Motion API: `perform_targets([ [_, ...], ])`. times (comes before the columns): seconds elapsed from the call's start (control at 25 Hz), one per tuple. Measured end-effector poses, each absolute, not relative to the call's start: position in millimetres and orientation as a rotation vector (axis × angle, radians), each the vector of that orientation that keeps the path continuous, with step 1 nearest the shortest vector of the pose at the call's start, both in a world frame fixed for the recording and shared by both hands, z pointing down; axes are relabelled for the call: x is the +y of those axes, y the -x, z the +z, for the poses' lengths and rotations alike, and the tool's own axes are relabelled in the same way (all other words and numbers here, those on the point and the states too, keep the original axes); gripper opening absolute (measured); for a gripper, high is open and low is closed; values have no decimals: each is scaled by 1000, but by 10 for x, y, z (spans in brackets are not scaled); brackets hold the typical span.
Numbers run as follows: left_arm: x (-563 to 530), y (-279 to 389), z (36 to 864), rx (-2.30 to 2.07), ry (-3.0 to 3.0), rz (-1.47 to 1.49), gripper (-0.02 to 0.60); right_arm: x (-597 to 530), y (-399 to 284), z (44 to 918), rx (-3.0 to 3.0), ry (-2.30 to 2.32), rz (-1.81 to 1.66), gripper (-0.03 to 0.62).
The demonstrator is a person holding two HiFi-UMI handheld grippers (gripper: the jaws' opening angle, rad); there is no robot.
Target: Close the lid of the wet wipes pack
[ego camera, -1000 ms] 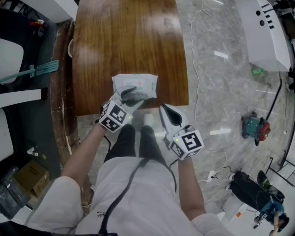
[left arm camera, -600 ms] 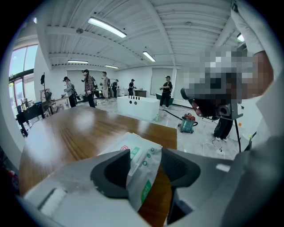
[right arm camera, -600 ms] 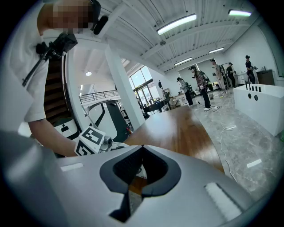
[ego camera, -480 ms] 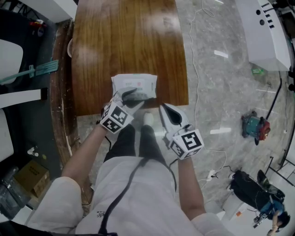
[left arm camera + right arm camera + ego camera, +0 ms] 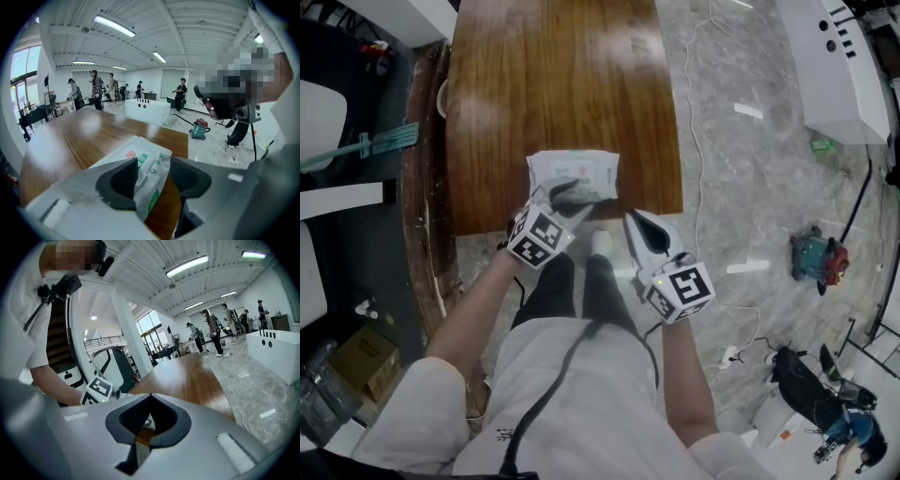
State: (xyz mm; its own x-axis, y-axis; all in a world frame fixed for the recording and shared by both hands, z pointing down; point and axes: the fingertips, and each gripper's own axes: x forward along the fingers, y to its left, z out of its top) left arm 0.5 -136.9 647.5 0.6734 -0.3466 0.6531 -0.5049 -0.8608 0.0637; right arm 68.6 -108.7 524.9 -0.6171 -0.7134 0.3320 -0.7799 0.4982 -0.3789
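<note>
The white wet wipes pack with green print lies at the near edge of the wooden table. My left gripper reaches in from the lower left. Its jaws stand wide around the pack's near end, and both pads touch its sides. I cannot make out the lid clearly in any view. My right gripper hovers just off the table's near right corner, apart from the pack. It is shut with nothing in it, and its tips meet.
The person's legs are right below the table's near edge. Grey floor with a white cable runs along the right. A teal vacuum and a white unit stand further right. White seats and a cardboard box are at the left.
</note>
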Motion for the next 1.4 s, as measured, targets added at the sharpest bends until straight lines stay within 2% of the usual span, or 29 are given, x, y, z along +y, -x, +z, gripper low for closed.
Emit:
perform_targets([
  [0.2, -1385, -5, 6478, -749, -2651, 920, 229, -1064, -659, 5237, -2607, -1302, 753, 9],
  [0.44, -1363, 134, 6098, -844, -2621, 770, 156, -1052, -622, 5024, -2643, -1300, 704, 9],
  [0.68, -1321, 320, 5529, -1002, -2639, 627, 5, -1062, -542, 4701, -2714, -1299, 620, 9],
  [0.92, -1245, 441, 4972, -1109, -2638, 510, 3, -989, -467, 4458, -2762, -1295, 579, 9],
  [1.4, -1105, 748, 4394, -1243, -2653, 369, 3, -915, -434, 4092, -2804, -1314, 478, 8],
])
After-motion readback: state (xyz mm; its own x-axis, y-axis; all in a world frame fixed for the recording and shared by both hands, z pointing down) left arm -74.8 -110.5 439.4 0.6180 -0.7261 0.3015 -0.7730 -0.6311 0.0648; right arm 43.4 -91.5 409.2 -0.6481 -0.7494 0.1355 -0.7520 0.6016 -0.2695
